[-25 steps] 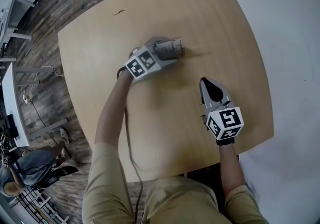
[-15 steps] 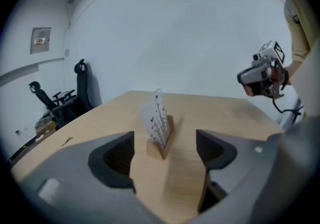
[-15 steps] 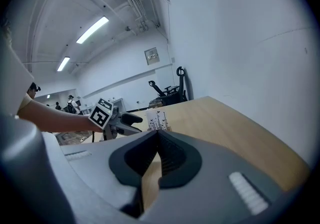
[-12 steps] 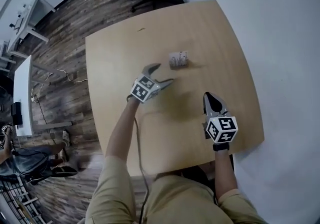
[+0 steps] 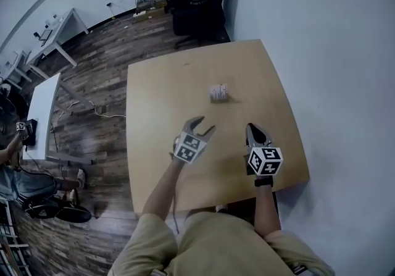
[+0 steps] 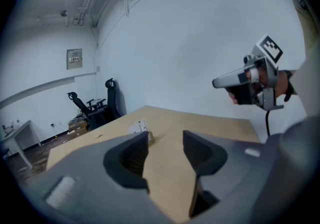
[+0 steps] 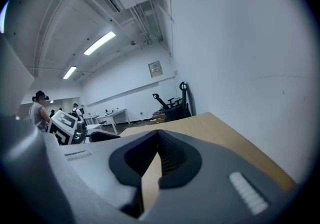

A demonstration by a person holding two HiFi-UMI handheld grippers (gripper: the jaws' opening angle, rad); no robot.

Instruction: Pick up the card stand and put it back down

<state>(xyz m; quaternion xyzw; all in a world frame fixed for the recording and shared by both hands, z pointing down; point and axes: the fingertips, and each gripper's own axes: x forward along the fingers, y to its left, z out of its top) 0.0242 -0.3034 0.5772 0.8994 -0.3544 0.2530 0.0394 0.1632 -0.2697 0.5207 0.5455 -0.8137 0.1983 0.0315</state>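
Two hand-held tongs hovered over a pale wooden worktop (image 5: 154, 96), neither touching it. In the head view, the card stand (image 5: 218, 92) stood alone on the worktop's far half, well apart from both tongs.

The left tongs (image 5: 202, 125) were open and had just been closing, with nothing between the jaws. Only the left gripper view showed bare wood through that gap, with the card stand beyond the left jaw. It also showed the right tongs (image 5: 252, 128) held in the air against the white wall (image 5: 333, 52). Those right tongs were closed and empty. The right gripper view alone showed their ridged pads meeting at the tips.

Bare wood lay all round the card stand. The worktop's right edge ran close beside the wall. A black office chair (image 5: 197, 3) stood past the far edge, and plank floor (image 5: 92, 89) lay open to the left.
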